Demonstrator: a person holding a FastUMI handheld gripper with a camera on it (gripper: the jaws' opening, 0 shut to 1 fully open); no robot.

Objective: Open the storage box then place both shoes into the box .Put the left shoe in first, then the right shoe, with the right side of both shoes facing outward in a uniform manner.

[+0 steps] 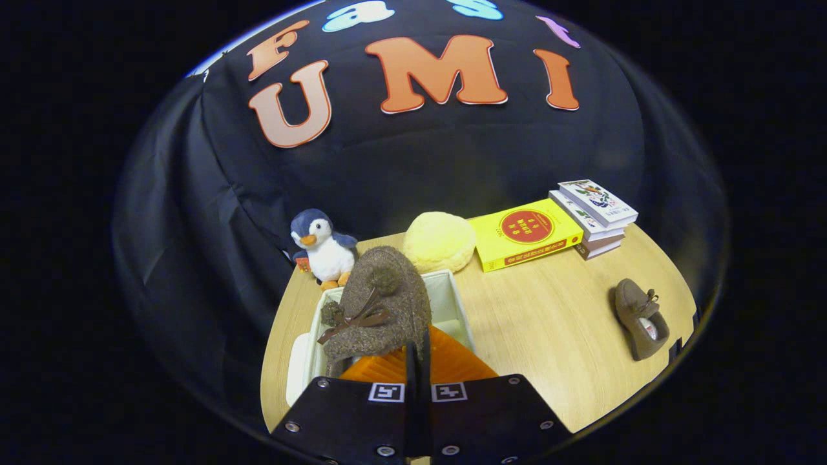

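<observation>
Holding 1 shoe over the open box, the gripper has its fingers pressed nearly together, pinching the shoe's rear edge just ahead of them. The shoe hangs toe-away, bow and pompoms upward, above the box's near-left part; whether its sole touches the box floor cannot be told. Judged from this, the first placement is in progress and about half the task remains.

To do the step well:
1. Lower the shoe straight down until it seats against the box's left wall, leaving room beside it for shoe 2.
2. Check the side facing outward before release; it must match what shoe 2 will show.
3. Spread the fingers only once the shoe is supported, then lift clear without dragging the bow.

Risk: the grip is on a soft edge, so the shoe may swing or tip when let go.

Shoe 2 lies on the table, well apart to the right.

Writing: the yellow book carries a red disc with print too small to read. The stacked books show illustrated covers, text illegible. The penguin and yellow cushion stand beyond the box; neither has legible writing.
</observation>
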